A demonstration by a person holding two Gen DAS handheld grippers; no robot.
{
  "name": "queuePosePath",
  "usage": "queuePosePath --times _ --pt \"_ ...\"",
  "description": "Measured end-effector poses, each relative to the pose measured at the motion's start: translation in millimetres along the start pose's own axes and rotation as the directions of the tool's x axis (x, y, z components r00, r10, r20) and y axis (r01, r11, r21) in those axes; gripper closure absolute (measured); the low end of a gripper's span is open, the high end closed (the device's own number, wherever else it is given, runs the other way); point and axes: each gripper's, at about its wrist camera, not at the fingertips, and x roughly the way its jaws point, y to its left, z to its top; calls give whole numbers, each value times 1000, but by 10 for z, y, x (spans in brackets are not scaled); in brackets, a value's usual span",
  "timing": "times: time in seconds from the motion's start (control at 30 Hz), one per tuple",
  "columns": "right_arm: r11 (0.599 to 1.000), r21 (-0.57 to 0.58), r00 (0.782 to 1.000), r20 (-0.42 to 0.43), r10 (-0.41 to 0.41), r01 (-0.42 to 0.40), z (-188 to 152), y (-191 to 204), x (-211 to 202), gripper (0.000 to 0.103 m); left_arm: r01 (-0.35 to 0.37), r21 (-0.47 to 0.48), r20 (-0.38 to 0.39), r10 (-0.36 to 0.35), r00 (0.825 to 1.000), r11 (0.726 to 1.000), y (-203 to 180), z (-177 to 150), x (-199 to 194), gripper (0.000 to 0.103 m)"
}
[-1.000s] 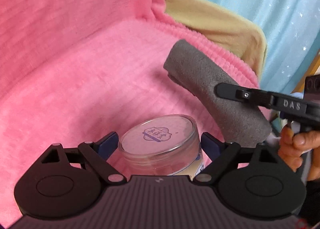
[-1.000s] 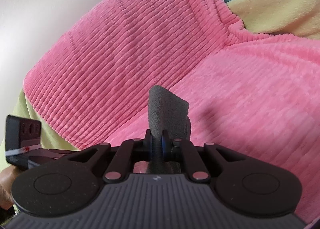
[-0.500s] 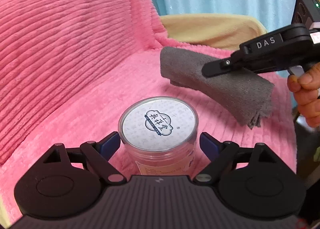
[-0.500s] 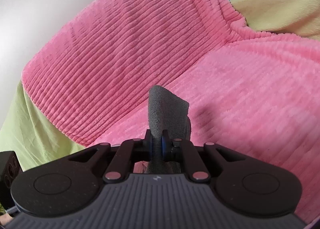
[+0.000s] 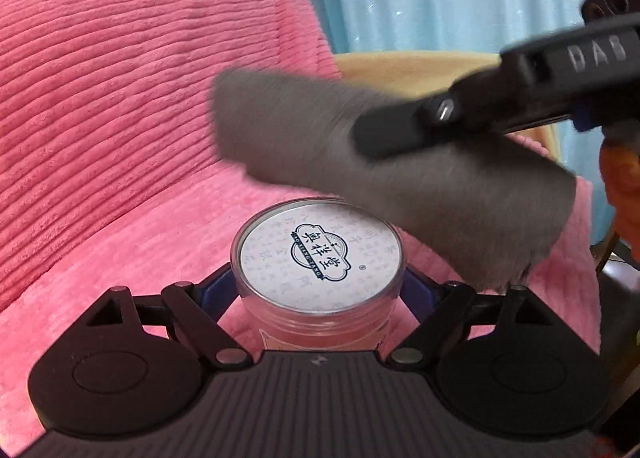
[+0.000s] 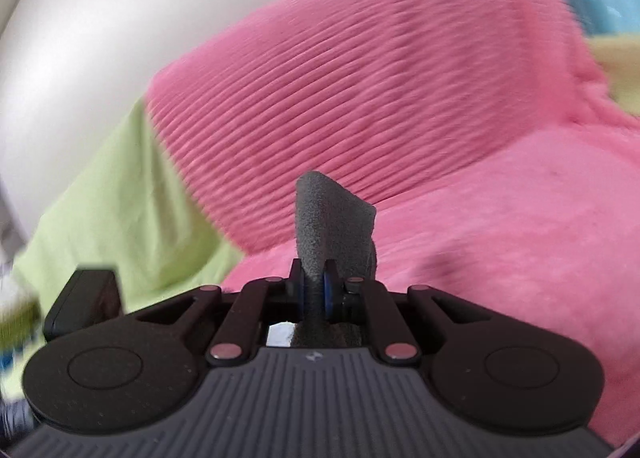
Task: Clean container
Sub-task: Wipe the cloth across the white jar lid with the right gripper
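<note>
The round container is being squeezed by the left gripper above the pink blanket, its bottom hidden. Behind it, a blurry grey cloth is being pinched by the right gripper

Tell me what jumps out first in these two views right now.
The round clear container with its printed white lid sits dead centre, gripped between the left gripper's blue-padded fingers. Just above it hangs the folded grey cloth, blurred, pinched in the right gripper. Ribbed pink fabric fills the background.
</note>
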Motion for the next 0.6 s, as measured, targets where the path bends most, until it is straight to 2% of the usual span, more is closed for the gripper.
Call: queuePosePath --times 0.03,0.1,0.2,0.27,0.37,0.5,0.6 --pt "999 -45 1000 -26 -10 9 -14 59 52 96 6 6 9 -6 1000 1000 -1 -11 10 18" --pt "989 -133 993 -84 -82 70 -50 155 177 96 15 21 20 -15 1000 1000 -14 -37 53 18" --pt "979 -165 982 -127 -143 121 -20 216 224 96 26 17 43 -27 999 1000 -7 -58 91 18" --pt "986 -136 980 -158 -120 98 5 222 209 96 34 -7 49 -33 998 999 24 -72 94 18" --pt "996 -92 982 -185 -34 17 -16 249 229 96 40 -36 50 -38 998 999 80 -101 85 18" --pt "997 -79 984 -177 -10 -4 24 282 404 96 38 -46 50 -35 998 998 101 -115 94 18" --pt "995 -102 987 -161 -24 7 23 288 531 97 33 -43 51 -30 998 999 98 -114 103 18"
